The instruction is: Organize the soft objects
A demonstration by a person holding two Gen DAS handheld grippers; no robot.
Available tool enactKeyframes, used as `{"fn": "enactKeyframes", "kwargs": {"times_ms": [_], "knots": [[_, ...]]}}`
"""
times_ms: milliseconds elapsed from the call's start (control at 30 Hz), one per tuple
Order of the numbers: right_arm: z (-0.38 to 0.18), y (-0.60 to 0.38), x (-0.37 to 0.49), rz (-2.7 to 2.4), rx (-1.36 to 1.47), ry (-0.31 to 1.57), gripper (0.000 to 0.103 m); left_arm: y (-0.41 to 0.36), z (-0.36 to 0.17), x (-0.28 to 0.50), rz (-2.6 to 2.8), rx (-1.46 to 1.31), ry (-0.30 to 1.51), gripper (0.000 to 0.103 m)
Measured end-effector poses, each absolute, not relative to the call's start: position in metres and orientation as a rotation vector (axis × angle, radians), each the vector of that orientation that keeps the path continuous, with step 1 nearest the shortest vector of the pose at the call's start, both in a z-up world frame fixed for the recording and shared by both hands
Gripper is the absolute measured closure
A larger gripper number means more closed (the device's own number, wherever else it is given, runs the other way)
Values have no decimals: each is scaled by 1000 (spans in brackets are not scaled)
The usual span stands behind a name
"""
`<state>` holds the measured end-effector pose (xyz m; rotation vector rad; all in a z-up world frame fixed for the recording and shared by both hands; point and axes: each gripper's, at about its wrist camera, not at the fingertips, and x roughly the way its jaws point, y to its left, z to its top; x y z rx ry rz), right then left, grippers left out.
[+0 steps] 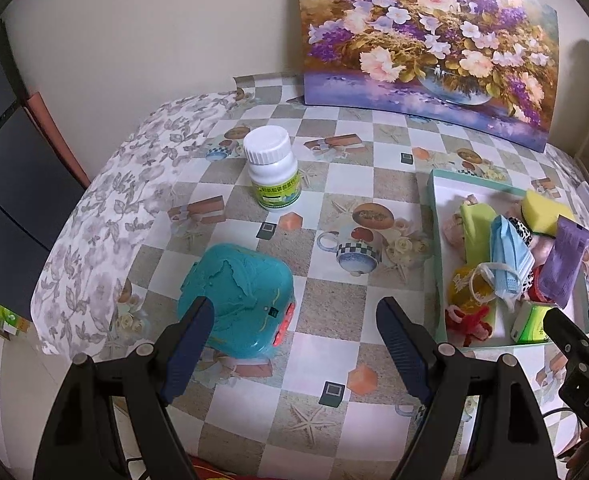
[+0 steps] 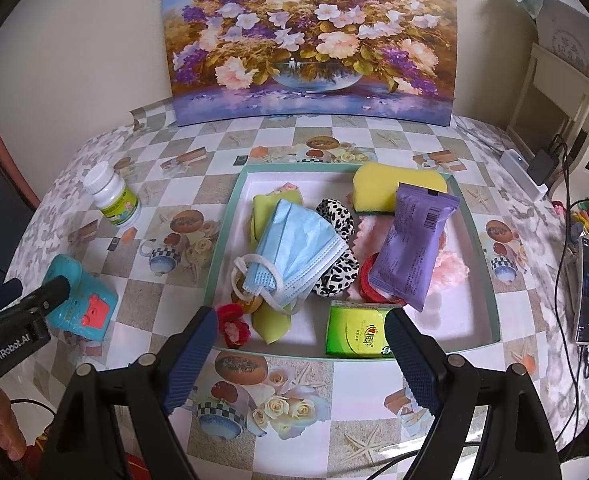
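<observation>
A shallow teal-rimmed box holds several soft items: a blue face mask, a yellow sponge, a purple packet, a leopard scrunchie, a green cloth, a green tissue pack and a red flower clip. My right gripper is open and empty at the box's near edge. My left gripper is open and empty, its left finger beside a teal toy.
A white pill bottle stands behind the toy. A flower painting leans on the wall at the back. A phone, cables and a power strip lie along the table's right edge.
</observation>
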<state>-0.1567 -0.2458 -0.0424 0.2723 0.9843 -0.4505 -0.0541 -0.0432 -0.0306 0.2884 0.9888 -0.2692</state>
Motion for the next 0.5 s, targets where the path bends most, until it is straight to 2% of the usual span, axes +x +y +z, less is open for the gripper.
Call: {"fn": "enactKeyframes", "kwargs": {"times_ms": [500], "knots": [[-43, -246, -157, -451, 272, 987, 15, -45, -30, -55, -263, 307, 982, 19]]}}
